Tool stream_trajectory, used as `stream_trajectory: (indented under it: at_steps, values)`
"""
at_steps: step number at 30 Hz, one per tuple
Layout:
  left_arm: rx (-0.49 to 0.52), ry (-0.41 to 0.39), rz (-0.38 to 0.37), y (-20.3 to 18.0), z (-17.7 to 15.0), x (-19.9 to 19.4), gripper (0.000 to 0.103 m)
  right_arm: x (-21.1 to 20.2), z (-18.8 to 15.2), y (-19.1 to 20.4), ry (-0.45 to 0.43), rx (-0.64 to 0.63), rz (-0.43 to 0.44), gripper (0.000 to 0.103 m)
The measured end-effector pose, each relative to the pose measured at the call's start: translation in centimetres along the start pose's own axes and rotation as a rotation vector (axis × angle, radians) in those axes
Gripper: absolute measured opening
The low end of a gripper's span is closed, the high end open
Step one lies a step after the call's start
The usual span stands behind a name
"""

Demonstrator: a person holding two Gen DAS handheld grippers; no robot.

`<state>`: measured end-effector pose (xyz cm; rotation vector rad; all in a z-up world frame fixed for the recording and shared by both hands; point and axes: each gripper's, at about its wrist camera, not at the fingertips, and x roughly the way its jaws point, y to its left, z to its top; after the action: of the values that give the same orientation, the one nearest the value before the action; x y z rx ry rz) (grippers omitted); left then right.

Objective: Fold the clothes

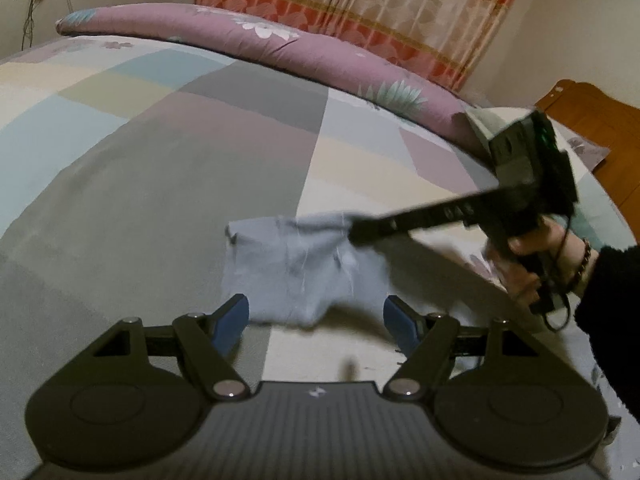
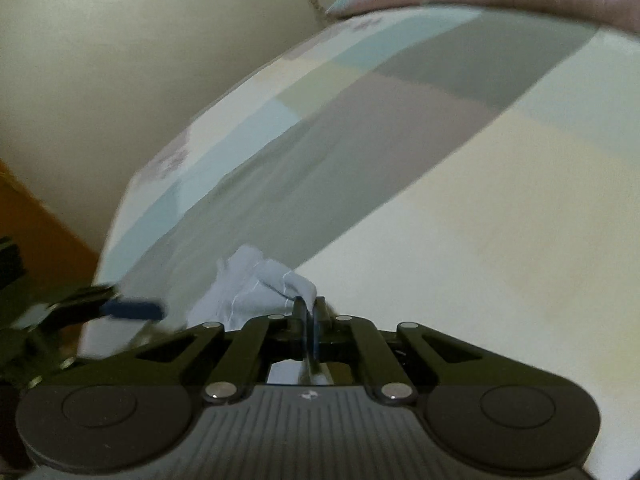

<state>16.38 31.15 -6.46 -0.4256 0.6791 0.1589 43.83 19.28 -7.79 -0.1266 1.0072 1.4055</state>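
Note:
A small pale blue garment (image 1: 296, 272) lies bunched on the patchwork bed sheet (image 1: 160, 160). My left gripper (image 1: 316, 314) stands open at its near edge, blue pads on either side and not pressing it. From the right, my right gripper (image 1: 354, 234) reaches to the garment's far right corner, which is raised. In the right wrist view my right gripper (image 2: 310, 306) is shut, with a fold of the garment (image 2: 248, 292) pinched at its tips. A blue finger of the left gripper (image 2: 132, 308) shows at the left.
A rolled purple floral quilt (image 1: 280, 48) lies along the bed's far side, in front of a patterned curtain (image 1: 360, 0). A wooden headboard (image 1: 592, 120) stands at the right. A person's hand (image 1: 528, 264) in a dark sleeve holds the right gripper.

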Motion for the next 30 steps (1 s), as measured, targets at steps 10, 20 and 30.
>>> stream_trajectory:
  at_steps: [10, 20, 30]
  values:
    - [-0.017, 0.000, -0.001, 0.4, 0.0, -0.2, 0.075, -1.3, 2.1, -2.6, -0.081, 0.043, -0.390, 0.026]
    - [0.033, 0.079, 0.033, 0.3, -0.3, 1.0, 0.080, -2.2, 2.4, 3.8, -0.033, -0.237, -0.317, 0.046]
    - [0.110, 0.152, 0.109, -0.2, -1.0, 2.2, 0.084, 2.8, -0.5, 7.8, 0.191, -0.649, -0.486, 0.046]
